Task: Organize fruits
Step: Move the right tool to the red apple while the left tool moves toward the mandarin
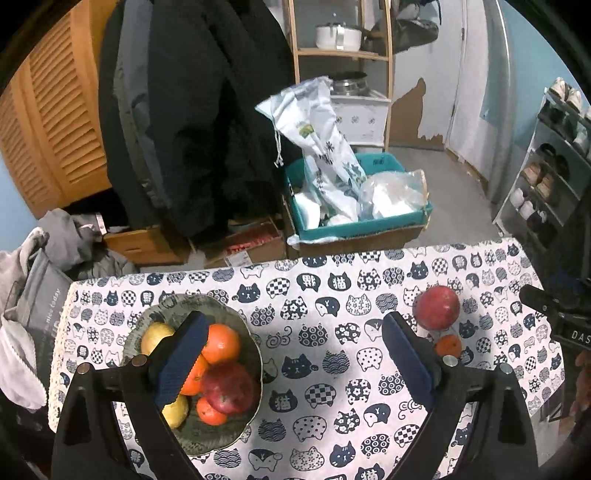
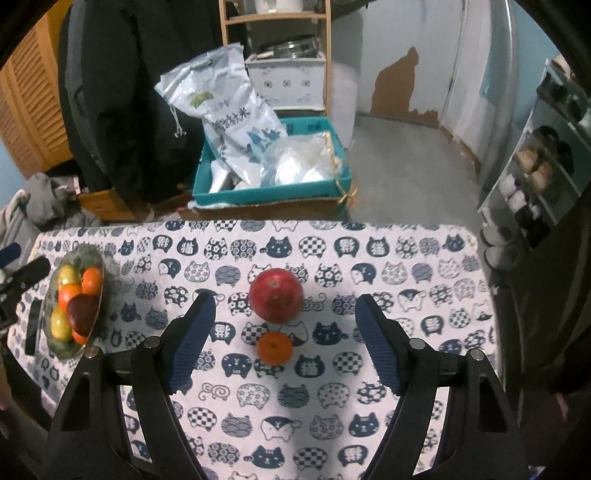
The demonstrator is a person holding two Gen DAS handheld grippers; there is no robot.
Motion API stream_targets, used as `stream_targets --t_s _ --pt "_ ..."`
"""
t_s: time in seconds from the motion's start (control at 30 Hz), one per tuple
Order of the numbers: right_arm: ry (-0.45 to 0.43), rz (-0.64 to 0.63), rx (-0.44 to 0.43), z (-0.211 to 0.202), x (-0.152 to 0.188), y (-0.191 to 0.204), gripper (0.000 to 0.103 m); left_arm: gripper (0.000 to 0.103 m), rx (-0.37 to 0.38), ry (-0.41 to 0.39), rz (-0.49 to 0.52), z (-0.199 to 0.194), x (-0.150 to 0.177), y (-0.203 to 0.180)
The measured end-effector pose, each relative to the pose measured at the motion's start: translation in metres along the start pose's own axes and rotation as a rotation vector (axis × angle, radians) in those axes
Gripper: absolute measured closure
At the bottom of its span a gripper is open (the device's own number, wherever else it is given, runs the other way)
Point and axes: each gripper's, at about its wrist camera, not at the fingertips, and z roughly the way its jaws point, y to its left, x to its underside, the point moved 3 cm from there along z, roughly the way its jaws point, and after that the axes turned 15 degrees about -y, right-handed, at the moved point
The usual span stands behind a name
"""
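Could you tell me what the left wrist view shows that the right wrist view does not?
Only the left wrist view shows the white pot on the wooden shelf and the open left hand-held gripper framing the bowl from close up. Only the right wrist view shows the open right hand-held gripper framing both loose fruits, with the printing on the rice bag in view. Both share the cat-print tablecloth, the bowl of fruit, the red apple, the small orange and the teal box.

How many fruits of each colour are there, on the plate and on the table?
Red: 2, one on the plate, one on the tablecloth
Orange: 4, three on the plate, one on the tablecloth
Yellow: 2, both on the plate
Total: 8
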Motion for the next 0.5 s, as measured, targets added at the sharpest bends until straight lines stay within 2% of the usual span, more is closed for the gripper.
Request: stream_targets --t_s 0.37,0.5 --pt "0.176 0.035 -0.005 0.093 0.03 0.005 0.026 0.007 -0.014 0.118 -0.001 0.065 0.023 -0.008" --pt "0.235 0.03 -0.004 0.122 0.043 0.008 0.026 0.007 -0.006 0.165 -0.043 0.091 0.034 -0.01"
